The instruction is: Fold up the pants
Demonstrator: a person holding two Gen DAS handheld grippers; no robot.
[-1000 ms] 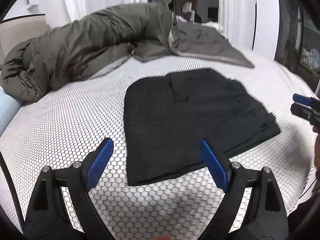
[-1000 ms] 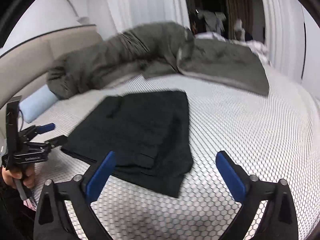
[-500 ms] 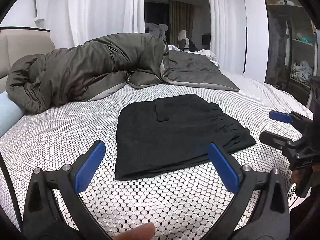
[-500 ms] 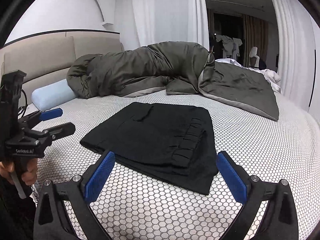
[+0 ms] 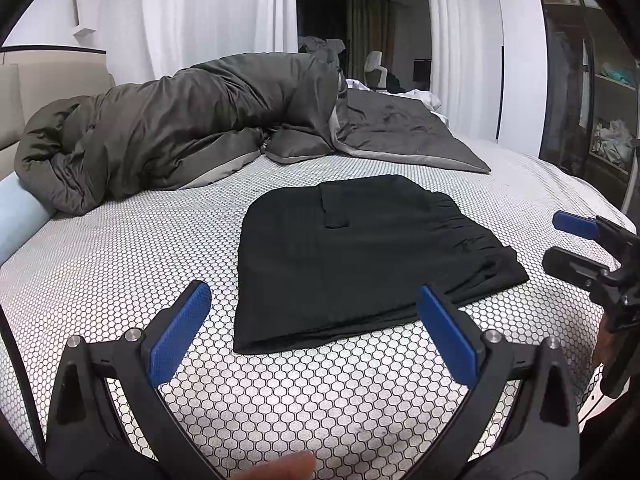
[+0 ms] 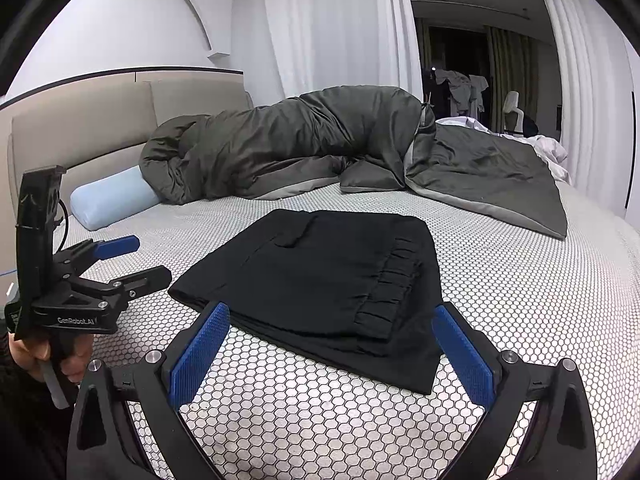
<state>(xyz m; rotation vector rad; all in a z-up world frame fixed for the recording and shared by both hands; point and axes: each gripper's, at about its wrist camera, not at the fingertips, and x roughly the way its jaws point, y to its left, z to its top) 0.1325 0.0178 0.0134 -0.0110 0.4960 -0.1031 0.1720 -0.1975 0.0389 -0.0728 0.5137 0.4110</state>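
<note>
Pants [image 5: 360, 256] folded on bed [image 5: 120, 264], just ahead of wide-open, empty left gripper [image 5: 316, 312] and right gripper [image 6: 332, 332]

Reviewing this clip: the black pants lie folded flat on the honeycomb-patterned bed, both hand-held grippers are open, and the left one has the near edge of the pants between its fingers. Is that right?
Not quite. The left hand-held gripper holds nothing: the left wrist view shows its fingers open above the sheet, short of the near edge of the black pants. The rest stands: the pants lie folded flat, and the right hand-held gripper is open too.
</note>
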